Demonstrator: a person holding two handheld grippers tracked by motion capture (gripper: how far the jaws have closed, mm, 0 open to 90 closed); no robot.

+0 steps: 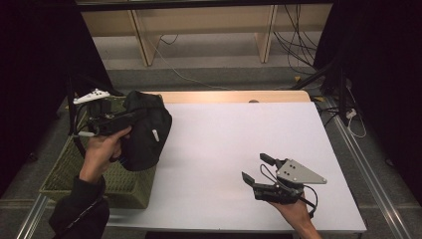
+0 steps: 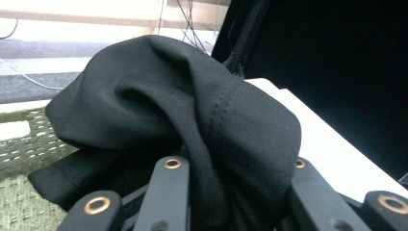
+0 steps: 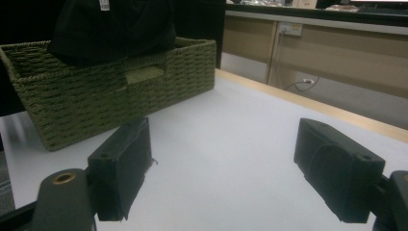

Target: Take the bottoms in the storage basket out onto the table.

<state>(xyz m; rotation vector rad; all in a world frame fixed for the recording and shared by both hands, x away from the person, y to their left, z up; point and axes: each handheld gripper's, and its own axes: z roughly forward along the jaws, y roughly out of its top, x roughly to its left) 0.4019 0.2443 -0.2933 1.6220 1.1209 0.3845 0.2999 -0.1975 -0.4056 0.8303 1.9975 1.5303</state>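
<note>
Black bunched cloth garment (image 1: 144,130) hangs at the frame's left, clamped in your left gripper (image 1: 130,115) over the green woven basket (image 1: 74,164), not yet on the white table (image 1: 239,144), where your right gripper (image 1: 256,169) waits wide, empty.

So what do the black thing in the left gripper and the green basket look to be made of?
Black garment: looks like soft knit fabric, matte; it folds and drapes, with a stitched seam and a fine ribbed weave.
Green basket: woven fibre, probably wicker, seagrass or paper cord, dull olive; rows of plaited strands and a woven handle slot show. The exact fibre can't be told.
</note>
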